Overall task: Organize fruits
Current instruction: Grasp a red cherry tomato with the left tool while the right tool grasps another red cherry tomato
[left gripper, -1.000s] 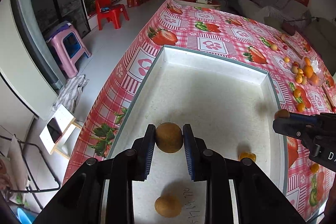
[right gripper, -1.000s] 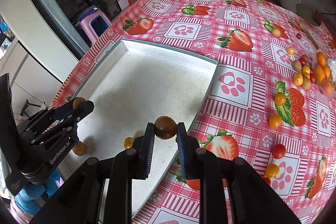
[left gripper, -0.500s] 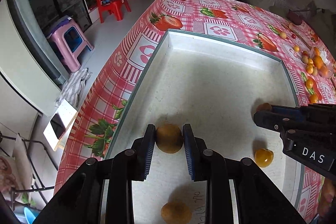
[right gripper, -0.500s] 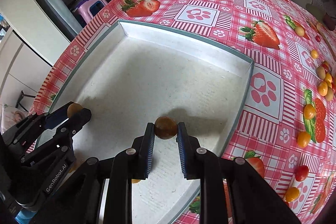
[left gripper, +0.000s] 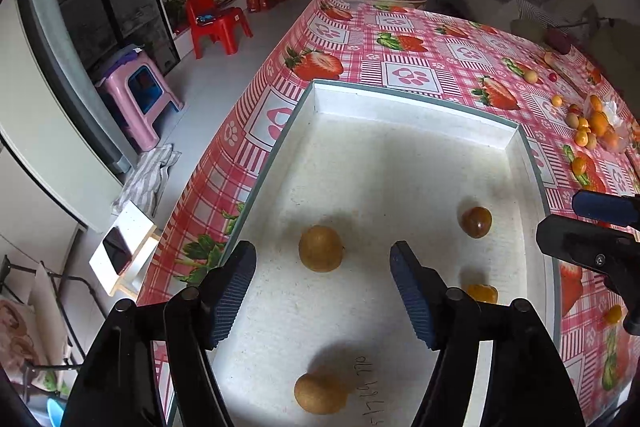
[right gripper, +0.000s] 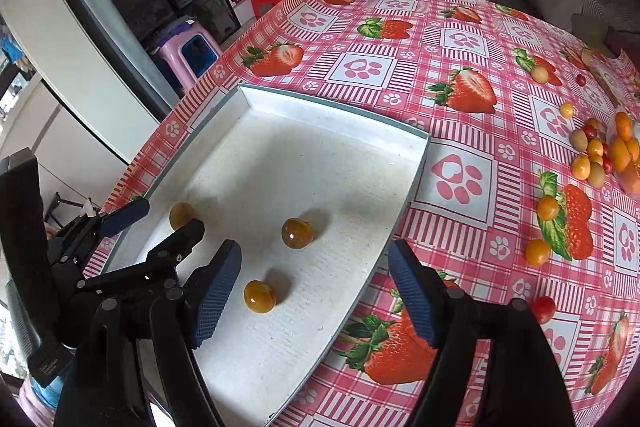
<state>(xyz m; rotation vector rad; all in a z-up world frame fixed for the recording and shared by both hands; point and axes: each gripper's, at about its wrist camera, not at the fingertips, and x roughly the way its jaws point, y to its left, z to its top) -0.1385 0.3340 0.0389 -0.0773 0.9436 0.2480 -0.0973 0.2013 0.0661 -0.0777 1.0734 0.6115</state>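
A white tray (left gripper: 400, 111) lies on the strawberry tablecloth. In the left wrist view my left gripper (left gripper: 323, 291) is open; a tan round fruit (left gripper: 321, 248) lies on the tray floor just ahead between its fingers. A second tan fruit (left gripper: 319, 393) lies nearer. A brown fruit (left gripper: 476, 221) and a small orange fruit (left gripper: 483, 293) lie to the right. In the right wrist view my right gripper (right gripper: 314, 285) is open over the tray (right gripper: 340, 105); the brown fruit (right gripper: 297, 233) and the orange fruit (right gripper: 260, 296) lie free between and ahead of its fingers.
Loose small orange, yellow and red fruits (right gripper: 592, 155) lie scattered on the tablecloth to the right of the tray, with more (right gripper: 538, 251) nearer. The left gripper's body (right gripper: 80, 267) sits at the tray's left edge. The table's left edge drops to the floor with stools (left gripper: 140, 95).
Both grippers have opened. The left one let go of the tan fruit and the right one let go of the brown fruit; both fruits now rest on the tray floor.
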